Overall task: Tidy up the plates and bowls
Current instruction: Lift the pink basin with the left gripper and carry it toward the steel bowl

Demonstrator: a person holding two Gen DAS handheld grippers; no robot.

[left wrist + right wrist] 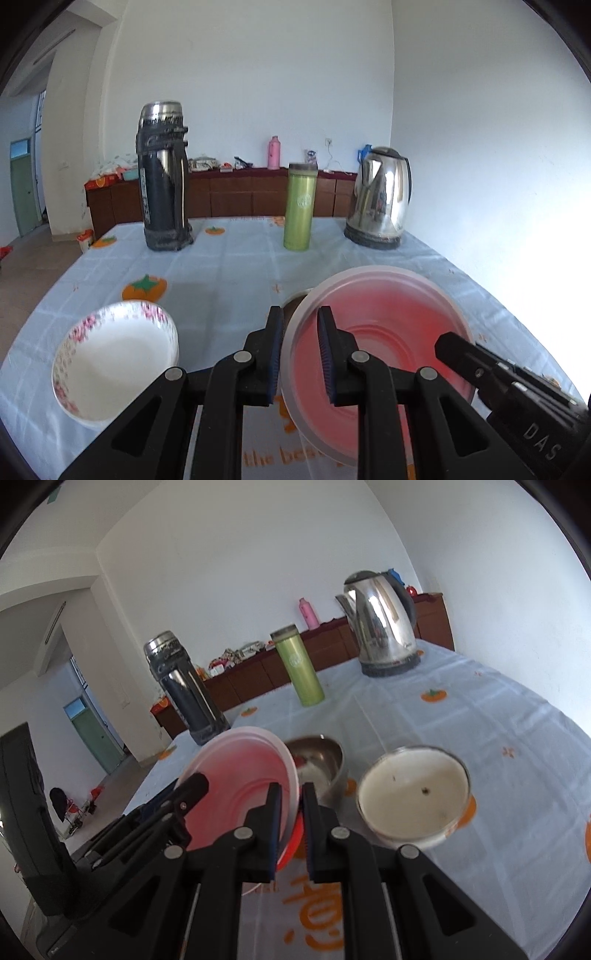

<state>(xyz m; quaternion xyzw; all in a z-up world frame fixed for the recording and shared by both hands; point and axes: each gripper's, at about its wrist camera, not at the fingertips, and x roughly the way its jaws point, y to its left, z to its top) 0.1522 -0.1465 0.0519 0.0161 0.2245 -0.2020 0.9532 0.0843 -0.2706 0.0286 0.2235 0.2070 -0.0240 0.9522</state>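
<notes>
Pink plate (380,332), tilted and lifted clear of the table (229,273), clamped at its near-left rim by the left gripper (300,354) and at its right rim by the right gripper (291,823). Floral bowl (114,358) near the table's left edge; steel bowl (319,764) just behind the plate; white-lined bowl (413,797) to its right. Flask (162,177), green tumbler (300,206) and kettle (380,199) along the far edge

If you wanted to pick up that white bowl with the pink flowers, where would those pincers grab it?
Probably by the rim. The flowered bowl sits open side up on the table, alone, with a thin wall, so one finger could go inside and one outside, coming down from above on its near edge. The left gripper is already clamped on the red plate, as is the right gripper.
</notes>
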